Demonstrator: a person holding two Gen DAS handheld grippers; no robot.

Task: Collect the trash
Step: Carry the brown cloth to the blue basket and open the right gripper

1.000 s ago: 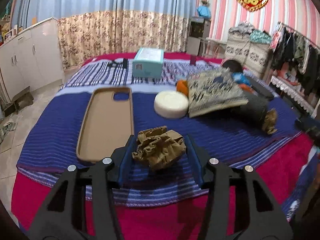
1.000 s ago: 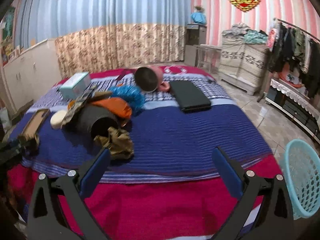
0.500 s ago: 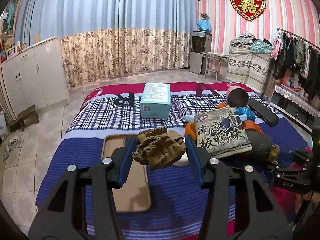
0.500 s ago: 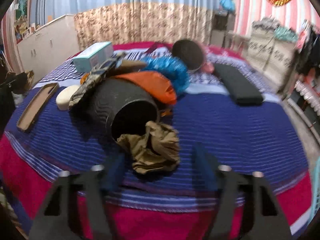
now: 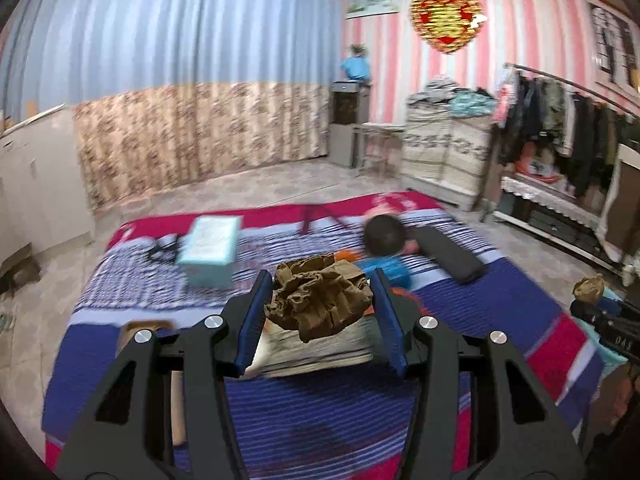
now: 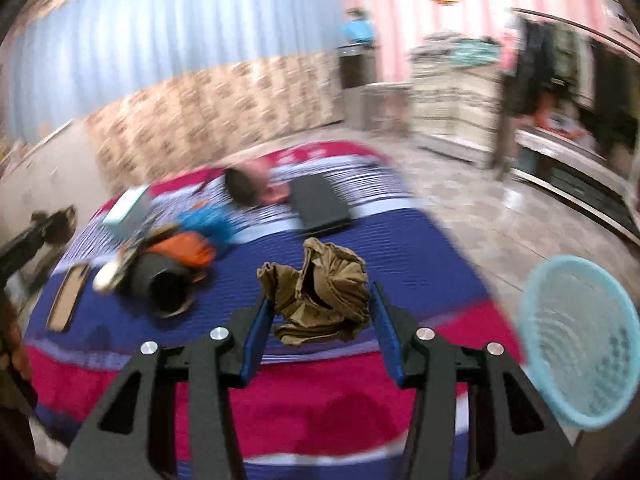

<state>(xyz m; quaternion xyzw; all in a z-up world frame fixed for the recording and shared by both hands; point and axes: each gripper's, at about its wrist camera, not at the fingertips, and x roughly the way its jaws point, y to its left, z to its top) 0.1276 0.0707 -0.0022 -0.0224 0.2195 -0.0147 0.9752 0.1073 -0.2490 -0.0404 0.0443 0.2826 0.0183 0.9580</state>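
My left gripper (image 5: 320, 312) is shut on a crumpled brown paper wad (image 5: 318, 300) and holds it up above the bed. My right gripper (image 6: 318, 320) is shut on a second crumpled brown paper wad (image 6: 318, 292), lifted off the blue striped blanket (image 6: 400, 248). A light blue mesh basket (image 6: 580, 344) stands on the floor to the right of the bed in the right wrist view. The right gripper with its wad also shows at the right edge of the left wrist view (image 5: 590, 288).
On the bed lie a teal box (image 5: 210, 250), a black case (image 5: 450, 254), a dark tipped-over cylinder (image 6: 164, 280), orange and blue bags (image 6: 200, 240), a printed packet (image 5: 320, 344) and a tan phone case (image 6: 66, 298). A clothes rack (image 5: 560, 132) stands at right.
Both grippers have risen from the bed. The right gripper closed on the brown wad by the cylinder and lifted it; the left keeps its wad and swung right.
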